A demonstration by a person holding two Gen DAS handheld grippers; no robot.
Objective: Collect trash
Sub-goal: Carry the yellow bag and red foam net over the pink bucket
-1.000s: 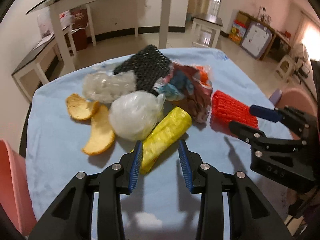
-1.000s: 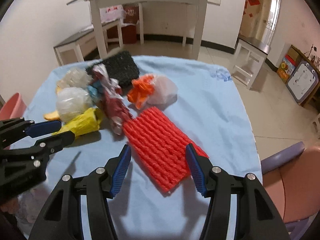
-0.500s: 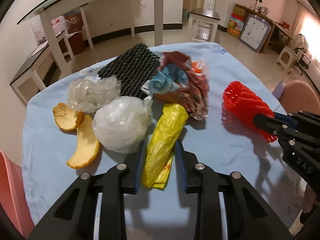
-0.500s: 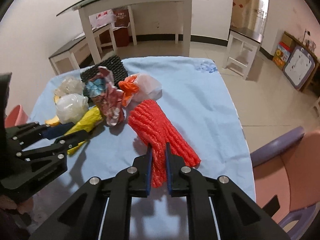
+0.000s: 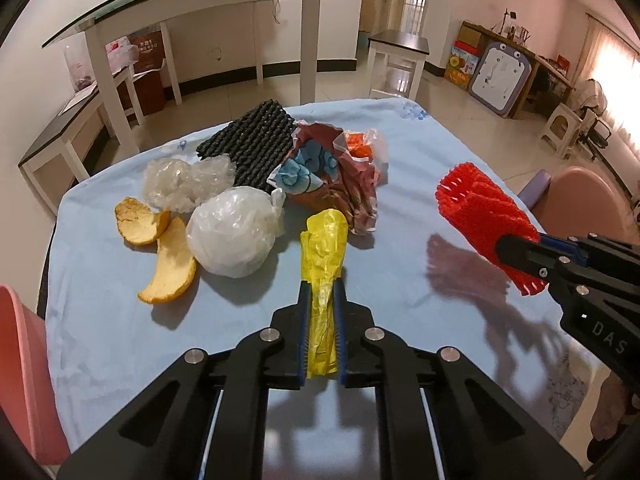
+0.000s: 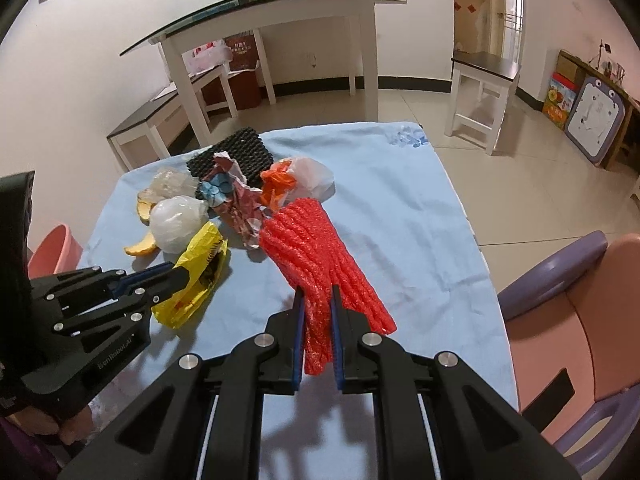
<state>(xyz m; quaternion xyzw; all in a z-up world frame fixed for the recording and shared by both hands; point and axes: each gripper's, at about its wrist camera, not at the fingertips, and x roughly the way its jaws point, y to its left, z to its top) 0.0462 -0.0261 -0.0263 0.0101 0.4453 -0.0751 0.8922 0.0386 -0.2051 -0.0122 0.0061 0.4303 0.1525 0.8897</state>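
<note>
My left gripper (image 5: 320,292) is shut on a crumpled yellow plastic bag (image 5: 325,248) and holds it above the blue tablecloth (image 5: 120,320); the bag also shows in the right wrist view (image 6: 196,272). My right gripper (image 6: 316,300) is shut on a red foam net sleeve (image 6: 316,248), lifted off the cloth; it also shows in the left wrist view (image 5: 486,218). On the table lie a white plastic ball (image 5: 234,236), orange peels (image 5: 170,264), clear wrap (image 5: 180,184), a black foam net (image 5: 256,140), a crumpled patterned wrapper (image 5: 332,176) and an orange-and-clear bag (image 6: 296,180).
A pink chair (image 6: 568,320) stands at the table's right side, another pink seat (image 5: 24,368) at the left. A glass-topped white table (image 6: 280,20), a low bench (image 5: 68,136) and a stool (image 6: 484,92) stand on the floor beyond.
Both grippers went from open to shut: the left closed on the yellow bag, the right on the red foam net. Both items have been lifted off the cloth.
</note>
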